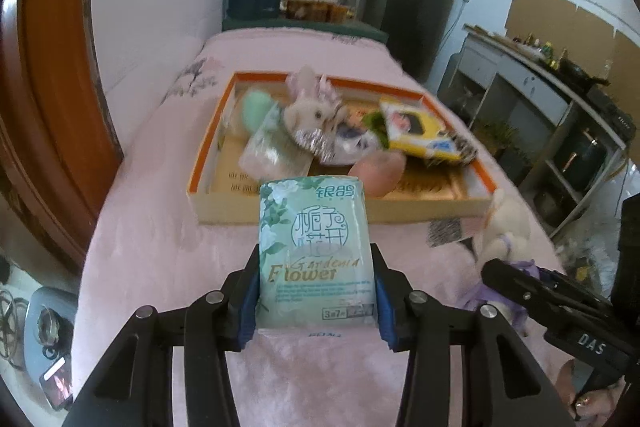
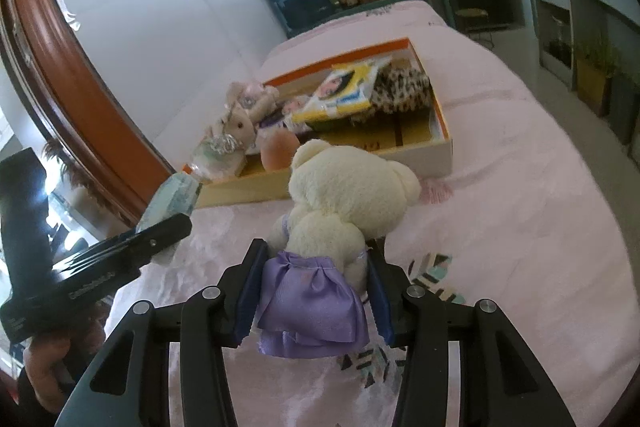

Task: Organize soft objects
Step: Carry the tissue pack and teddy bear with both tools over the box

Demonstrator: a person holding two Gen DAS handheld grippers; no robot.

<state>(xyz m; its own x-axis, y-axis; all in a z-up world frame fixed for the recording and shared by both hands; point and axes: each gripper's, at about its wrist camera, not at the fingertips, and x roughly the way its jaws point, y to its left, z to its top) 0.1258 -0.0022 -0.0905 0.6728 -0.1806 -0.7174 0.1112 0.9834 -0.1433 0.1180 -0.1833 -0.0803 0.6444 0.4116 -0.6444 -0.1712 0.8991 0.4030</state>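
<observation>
Left gripper (image 1: 316, 291) clamped on a green tissue pack (image 1: 314, 251), raised above the pink blanket (image 1: 160, 227), short of the tray (image 1: 340, 213) at twelve o'clock. Right gripper (image 2: 316, 291) clamped on a cream teddy bear (image 2: 344, 195) at its purple skirt (image 2: 310, 301), tray (image 2: 440, 147) at one o'clock, already crowded with soft toys and packets.
</observation>
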